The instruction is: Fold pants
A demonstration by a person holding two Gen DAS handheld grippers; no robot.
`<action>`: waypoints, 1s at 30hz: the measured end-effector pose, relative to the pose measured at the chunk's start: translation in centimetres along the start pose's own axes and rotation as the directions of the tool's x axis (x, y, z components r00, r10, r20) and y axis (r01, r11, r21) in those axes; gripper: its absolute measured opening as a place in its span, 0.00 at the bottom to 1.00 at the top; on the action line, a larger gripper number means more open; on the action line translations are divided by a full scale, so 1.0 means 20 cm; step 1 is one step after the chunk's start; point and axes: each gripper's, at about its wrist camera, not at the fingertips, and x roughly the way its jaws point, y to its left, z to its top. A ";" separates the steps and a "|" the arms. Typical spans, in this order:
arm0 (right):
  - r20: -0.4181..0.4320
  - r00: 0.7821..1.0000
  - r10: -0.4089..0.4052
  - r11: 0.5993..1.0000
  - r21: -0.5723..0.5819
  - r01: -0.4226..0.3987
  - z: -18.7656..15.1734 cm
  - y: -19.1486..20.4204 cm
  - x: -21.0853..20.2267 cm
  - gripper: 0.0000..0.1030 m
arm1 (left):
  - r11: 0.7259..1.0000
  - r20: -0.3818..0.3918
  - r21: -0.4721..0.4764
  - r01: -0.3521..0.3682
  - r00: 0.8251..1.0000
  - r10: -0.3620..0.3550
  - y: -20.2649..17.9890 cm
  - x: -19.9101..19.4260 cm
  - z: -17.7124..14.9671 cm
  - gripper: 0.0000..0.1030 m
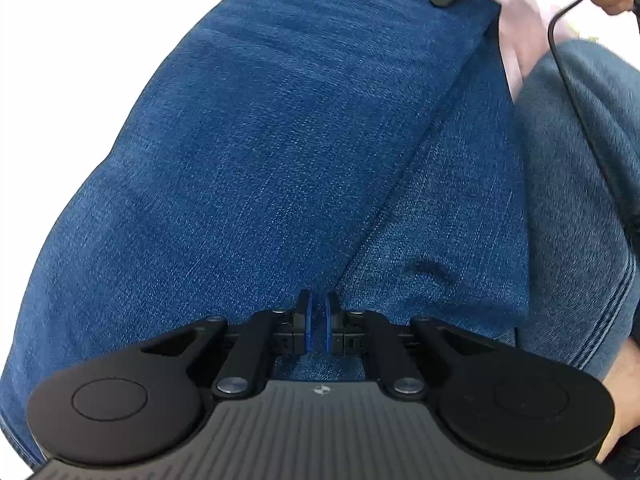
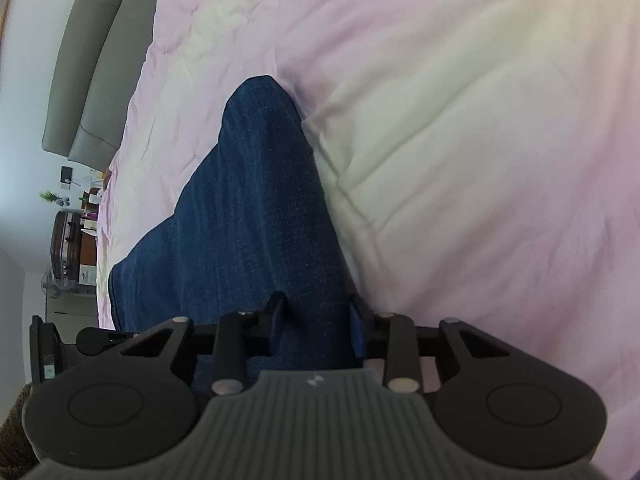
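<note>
**Jeans lifted off the bed, fold only partly made**

A pair of blue jeans [image 1: 248, 152] hangs over a pale pink quilt [image 2: 460, 120], held at two spots by hand-held grippers. The left gripper [image 1: 319, 322] has its blue pads nearly together, apparently pinching a thin edge of denim. The right gripper [image 2: 318, 320] has its fingers wider apart with a thick bunch of cloth clamped between them. In the left view one layer of denim lies over another along a slanting edge, which suggests a first lengthwise fold, leg over leg, is made; the shorter folds and the laying flat appear still to do.

Counted: one pair of jeans, two grippers, one quilt, one black cable [image 1: 576, 92], one grey headboard [image 2: 92, 80], and one suitcase [image 2: 66, 246] among small, blurred clutter at the far wall.
</note>
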 end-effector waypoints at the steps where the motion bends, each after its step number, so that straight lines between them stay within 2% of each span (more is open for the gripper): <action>1: 0.003 1.000 0.008 1.000 -0.001 -0.008 0.00 0.00 0.00 0.22 | 1.000 0.001 -0.008 -0.004 1.000 0.004 0.00 -0.01 0.00 0.06; 6: 0.034 0.999 0.017 0.999 -0.031 -0.016 -0.02 0.11 -0.11 0.15 | 0.999 0.045 -0.039 -0.029 0.999 0.031 -0.02 -0.20 -0.10 0.07; 11: 0.050 0.999 0.019 0.996 -0.090 -0.014 -0.02 0.40 -0.25 0.13 | 0.985 0.108 -0.151 -0.085 0.989 0.102 0.05 -0.48 -0.36 0.09; 14: 0.063 0.998 0.011 0.990 -0.142 -0.002 -0.04 0.63 -0.30 0.13 | 0.963 0.132 -0.220 -0.153 0.974 0.185 0.11 -0.60 -0.56 0.10; 18: 0.077 0.997 -0.013 0.974 -0.225 0.030 -0.11 0.96 -0.34 0.13 | 0.913 0.148 -0.354 -0.205 0.951 0.271 0.19 -0.73 -0.81 0.11; 20: 0.083 0.996 -0.018 0.963 -0.267 0.039 -0.15 1.14 -0.33 0.13 | 0.887 0.173 -0.420 -0.192 0.943 0.286 0.23 -0.75 -0.92 0.11; 24: 0.084 0.996 -0.020 0.940 -0.337 0.048 -0.26 1.47 -0.26 0.13 | 0.834 0.243 -0.542 -0.104 0.930 0.274 0.34 -0.71 -1.09 0.11; 30: 0.026 1.000 -0.003 0.907 -0.420 0.014 -0.40 1.93 0.06 0.13 | 0.787 0.275 -0.616 -0.033 0.928 0.253 0.44 -0.66 -1.24 0.11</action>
